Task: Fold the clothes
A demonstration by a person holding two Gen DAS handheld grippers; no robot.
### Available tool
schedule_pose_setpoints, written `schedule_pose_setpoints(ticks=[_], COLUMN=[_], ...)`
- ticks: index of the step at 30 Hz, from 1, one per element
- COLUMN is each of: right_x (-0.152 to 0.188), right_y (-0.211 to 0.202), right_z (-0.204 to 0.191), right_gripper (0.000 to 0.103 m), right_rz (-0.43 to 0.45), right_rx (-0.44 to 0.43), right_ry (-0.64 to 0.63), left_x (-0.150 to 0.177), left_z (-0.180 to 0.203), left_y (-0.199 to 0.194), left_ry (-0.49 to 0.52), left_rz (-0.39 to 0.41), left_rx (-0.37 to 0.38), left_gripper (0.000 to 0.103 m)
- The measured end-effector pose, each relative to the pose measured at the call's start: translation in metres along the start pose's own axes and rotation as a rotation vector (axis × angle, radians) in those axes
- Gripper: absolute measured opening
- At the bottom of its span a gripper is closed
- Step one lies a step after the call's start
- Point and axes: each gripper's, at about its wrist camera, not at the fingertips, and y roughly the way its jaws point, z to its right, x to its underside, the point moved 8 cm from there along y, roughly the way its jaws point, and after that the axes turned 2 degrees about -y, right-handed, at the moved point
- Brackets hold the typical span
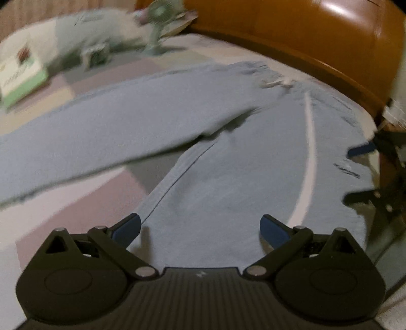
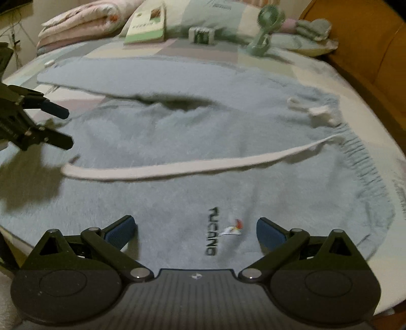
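Note:
Light blue fleece trousers (image 2: 203,142) lie spread flat on the bed, with a white side stripe (image 2: 177,168), an elastic waistband (image 2: 360,157) at the right and a dark logo (image 2: 212,232). They also show in the left wrist view (image 1: 228,182), legs splayed apart. My left gripper (image 1: 200,228) is open and empty just above one leg. My right gripper (image 2: 196,231) is open and empty above the hip area near the logo. The left gripper also shows in the right wrist view (image 2: 61,127), open. The right gripper shows at the right edge of the left wrist view (image 1: 355,175), open.
A pastel patchwork bed sheet (image 1: 83,203) lies under the trousers. At the far end stand a small green fan (image 2: 264,28), a green-white box (image 2: 147,25), a small cube box (image 2: 201,35), folded pink bedding (image 2: 81,22) and a pillow. An orange wooden bed frame (image 1: 304,38) runs along the side.

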Motion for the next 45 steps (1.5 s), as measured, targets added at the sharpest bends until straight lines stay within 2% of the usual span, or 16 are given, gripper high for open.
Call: schedule_pose_setpoints(ticks=[5,7,9,10,12,15,18,23,25,27,30,33,38,41,45], right_x=[-0.004,-0.002,-0.001,0.000,0.003,0.004,0.003,0.002,0.010,0.013,0.009,0.005,0.015,0.015,-0.021], right_y=[-0.003,-0.003,-0.004,-0.004,-0.005,-0.006,-0.006,0.001,0.013,0.012,0.002,-0.006,0.002,0.003,-0.003], right_z=[0.019,0.025,0.031,0.032,0.036,0.041,0.046,0.059,0.071,0.075,0.068,0.052,0.034,0.032,0.055], right_gripper=[0.103,0.103,0.103,0.103,0.103,0.103,0.103,0.103,0.103,0.103,0.103,0.103,0.103,0.103,0.103], right_rz=[0.036,0.043,0.049,0.052,0.057,0.067,0.082,0.093,0.055,0.061,0.063,0.079,0.032,0.015,0.125], right_rx=[0.033,0.036,0.038,0.037,0.035,0.039,0.047,0.071,0.105,0.114,0.104,0.070,0.049,0.040,0.064], right_ry=[0.047,0.067,0.084,0.089,0.101,0.113,0.124,0.130,0.152,0.166,0.177,0.130,0.081,0.067,0.040], left_x=[-0.027,-0.035,-0.038,-0.039,-0.047,-0.059,-0.062,-0.054,-0.048,-0.039,-0.016,0.007,0.043,0.049,0.045], left_z=[0.042,0.053,0.054,0.051,0.043,0.033,0.033,0.044,0.050,0.055,0.059,0.059,0.051,0.046,0.038], left_y=[0.017,0.033,0.055,0.066,0.077,0.087,0.083,0.051,0.037,0.024,0.008,-0.001,-0.004,-0.013,-0.021], left_ry=[0.059,0.056,0.027,0.012,0.023,0.046,0.027,0.054,0.069,0.088,0.137,0.164,0.073,0.036,0.009], left_rz=[0.028,0.018,-0.018,-0.032,-0.002,-0.014,-0.024,0.000,0.002,-0.007,-0.038,-0.082,-0.145,-0.139,-0.118], left_rx=[0.137,0.181,0.195,0.185,0.146,0.055,0.062,0.064,0.070,0.067,0.022,-0.034,-0.064,-0.072,-0.105], left_gripper=[0.100,0.100,0.100,0.100,0.100,0.100,0.100,0.100,0.100,0.100,0.100,0.100,0.101,0.101,0.101])
